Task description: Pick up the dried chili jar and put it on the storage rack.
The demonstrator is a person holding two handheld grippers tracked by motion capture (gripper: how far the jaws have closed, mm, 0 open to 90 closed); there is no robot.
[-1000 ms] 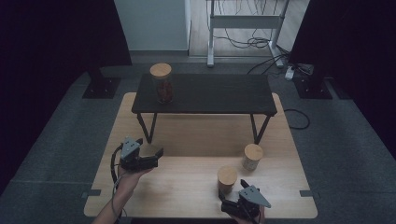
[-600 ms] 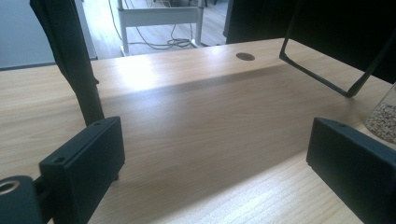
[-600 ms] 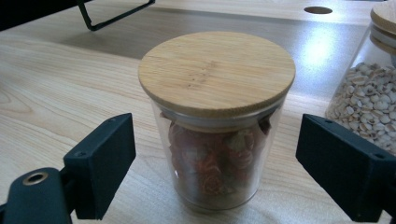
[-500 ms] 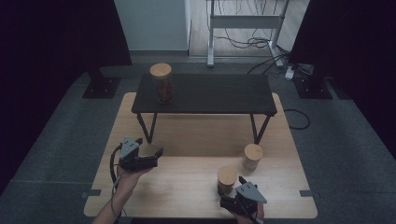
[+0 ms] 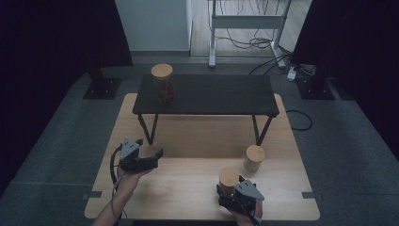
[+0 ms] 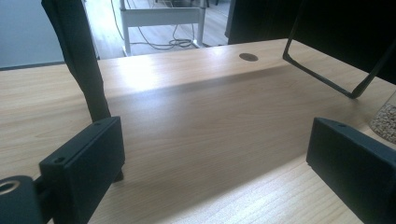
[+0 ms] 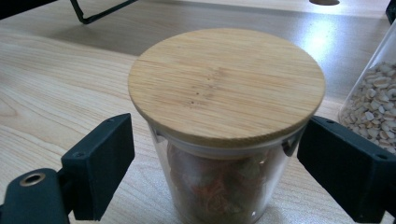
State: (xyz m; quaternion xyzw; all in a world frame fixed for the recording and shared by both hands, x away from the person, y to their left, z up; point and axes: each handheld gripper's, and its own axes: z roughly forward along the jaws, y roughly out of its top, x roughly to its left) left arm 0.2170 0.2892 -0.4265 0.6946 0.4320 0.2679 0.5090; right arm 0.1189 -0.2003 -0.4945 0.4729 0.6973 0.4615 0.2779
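Right gripper [image 7: 212, 177] jaws wide apart, jar [image 7: 219, 140] between, untouched. Centre on glass below lid [image 7: 226, 84]; close squarely, gently.

I work in what looks like a lab or recording studio: black curtains [image 5: 56, 42] hang on both sides, heavy stand bases [image 5: 101, 88] sit on grey carpet [image 5: 339, 141], cables [image 5: 263, 44] trail over the floor behind, and a metal frame [image 5: 247, 23] stands there.
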